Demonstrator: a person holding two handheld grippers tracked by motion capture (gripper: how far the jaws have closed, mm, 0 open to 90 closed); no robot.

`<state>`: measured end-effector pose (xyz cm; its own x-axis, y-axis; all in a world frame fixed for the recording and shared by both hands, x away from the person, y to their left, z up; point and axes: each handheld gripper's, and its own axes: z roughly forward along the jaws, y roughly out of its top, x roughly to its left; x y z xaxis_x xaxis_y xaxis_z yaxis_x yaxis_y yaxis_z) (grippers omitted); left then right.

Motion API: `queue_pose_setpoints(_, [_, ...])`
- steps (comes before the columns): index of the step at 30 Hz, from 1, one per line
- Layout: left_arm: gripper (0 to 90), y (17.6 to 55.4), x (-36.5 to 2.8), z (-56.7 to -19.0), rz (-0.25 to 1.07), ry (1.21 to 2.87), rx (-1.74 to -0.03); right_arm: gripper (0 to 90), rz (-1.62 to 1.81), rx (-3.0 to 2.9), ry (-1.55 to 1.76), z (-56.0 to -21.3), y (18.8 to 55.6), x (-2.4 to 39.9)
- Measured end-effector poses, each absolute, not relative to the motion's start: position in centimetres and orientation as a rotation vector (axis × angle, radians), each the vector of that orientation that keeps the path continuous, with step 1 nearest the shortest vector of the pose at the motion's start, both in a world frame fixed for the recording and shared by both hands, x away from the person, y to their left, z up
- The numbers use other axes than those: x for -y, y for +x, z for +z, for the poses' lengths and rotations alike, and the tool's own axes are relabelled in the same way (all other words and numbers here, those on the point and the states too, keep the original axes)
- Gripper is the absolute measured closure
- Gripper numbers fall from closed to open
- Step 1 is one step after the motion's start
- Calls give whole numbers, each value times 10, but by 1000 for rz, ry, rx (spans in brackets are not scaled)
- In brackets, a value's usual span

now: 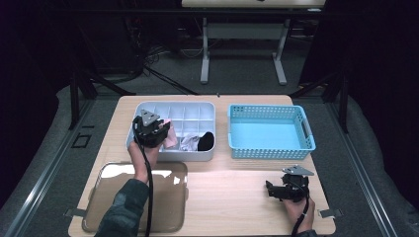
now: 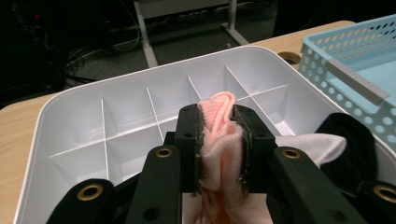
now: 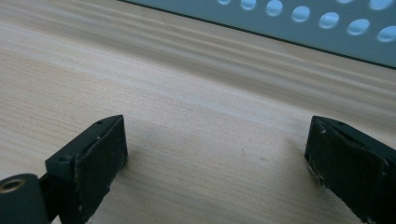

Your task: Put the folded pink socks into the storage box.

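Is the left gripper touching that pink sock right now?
Touching. In the left gripper view, the left gripper has both jaws pressed against the pink sock, which bulges up between them above the white divided box.

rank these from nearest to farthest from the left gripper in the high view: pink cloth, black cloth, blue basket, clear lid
1. pink cloth: clamped in the left gripper's jaws, over the white divided tray.
2. black cloth: in the tray's front right part, just right of the gripper.
3. clear lid: on the table in front of the tray, near the person.
4. blue basket: farthest, right of the tray.
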<state>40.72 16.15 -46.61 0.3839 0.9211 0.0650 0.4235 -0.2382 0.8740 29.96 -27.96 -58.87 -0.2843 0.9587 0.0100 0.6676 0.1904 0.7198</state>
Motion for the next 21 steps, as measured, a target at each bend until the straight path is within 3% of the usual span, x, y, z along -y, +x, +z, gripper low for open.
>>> queue_pose_setpoints(21, [713,431,-148,-504,826,1884,-1236,54,869,-2025,1518,-589,299,280])
